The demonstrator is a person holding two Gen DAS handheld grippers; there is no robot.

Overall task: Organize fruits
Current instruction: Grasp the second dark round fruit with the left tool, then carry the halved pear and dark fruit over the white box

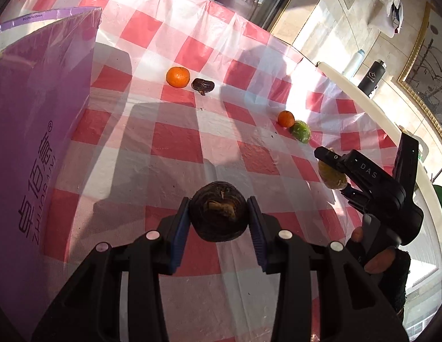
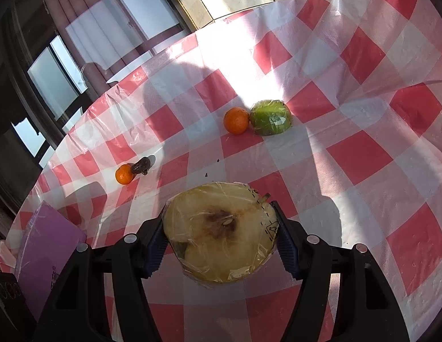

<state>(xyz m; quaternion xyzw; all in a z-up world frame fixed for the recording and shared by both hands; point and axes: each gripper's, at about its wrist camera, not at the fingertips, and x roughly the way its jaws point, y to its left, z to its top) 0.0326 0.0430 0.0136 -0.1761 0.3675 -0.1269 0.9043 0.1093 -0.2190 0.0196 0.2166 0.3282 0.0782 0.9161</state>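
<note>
My left gripper (image 1: 219, 213) is shut on a dark brown round fruit (image 1: 219, 212), held above the checked tablecloth. My right gripper (image 2: 221, 228) is shut on a yellow halved fruit wrapped in film (image 2: 221, 232); it also shows in the left wrist view (image 1: 332, 173) at the right. On the table lie an orange (image 1: 178, 77) next to a dark date-like fruit (image 1: 203, 85), and a smaller orange (image 1: 285, 118) touching a green wrapped fruit (image 1: 301, 131). The right wrist view shows the same pairs: orange (image 2: 124, 173) with dark fruit (image 2: 141, 166), orange (image 2: 236, 120) with green fruit (image 2: 270, 117).
A tall purple box (image 1: 35, 131) in film stands at the left, also low left in the right wrist view (image 2: 47, 242). The red-and-white tablecloth (image 1: 175, 142) covers a round table. Two bottles (image 1: 372, 78) stand beyond the far right edge.
</note>
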